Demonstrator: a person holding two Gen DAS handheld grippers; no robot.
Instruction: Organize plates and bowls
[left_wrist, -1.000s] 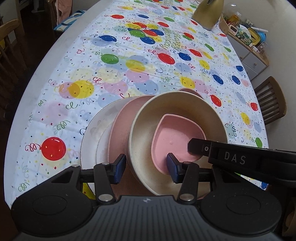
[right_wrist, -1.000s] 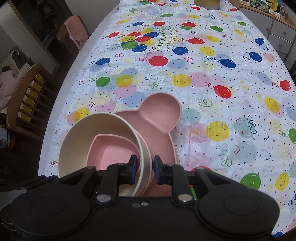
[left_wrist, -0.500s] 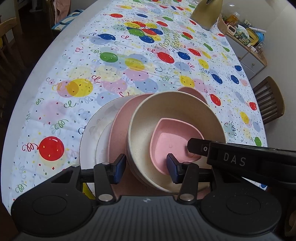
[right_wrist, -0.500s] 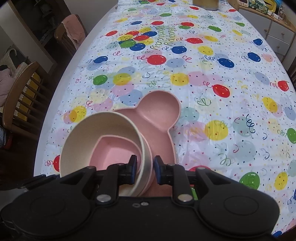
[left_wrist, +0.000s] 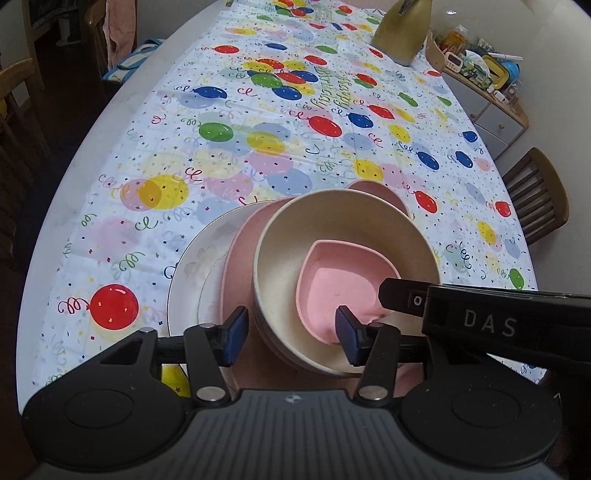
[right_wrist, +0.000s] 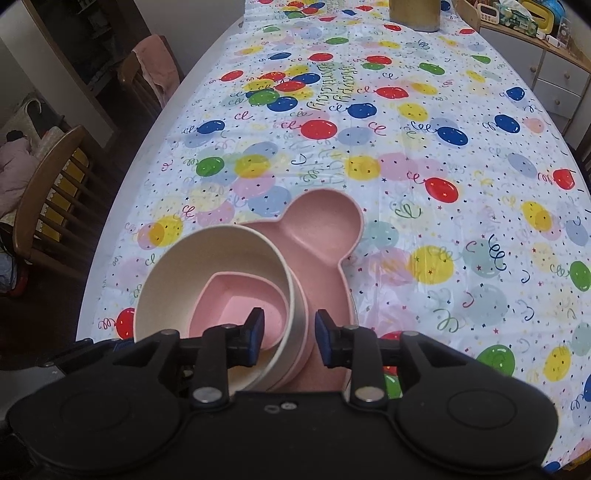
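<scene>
The right claw (right_wrist: 289, 336) has let go: a second ago its pads were pinched narrow on the cream bowl's (right_wrist: 177, 273) wall, and now they stand apart, one pad inside the bowl and one outside, no longer pressing the rim. The left claw (left_wrist: 292, 335) is as wide as before, straddling the near rim of the cream bowl (left_wrist: 280, 258) without gripping it. The stack sits at lower centre of both views and has not shifted on the balloon-print surface (left_wrist: 258, 122): the small pink heart-shaped bowl (left_wrist: 332, 288) nests in the cream bowl, which rests on the pink bear-eared plate (right_wrist: 325, 236), and that lies on a white plate (left_wrist: 192, 266) showing at its left edge in the left wrist view. The right tool's black body crosses the lower right of that view.
</scene>
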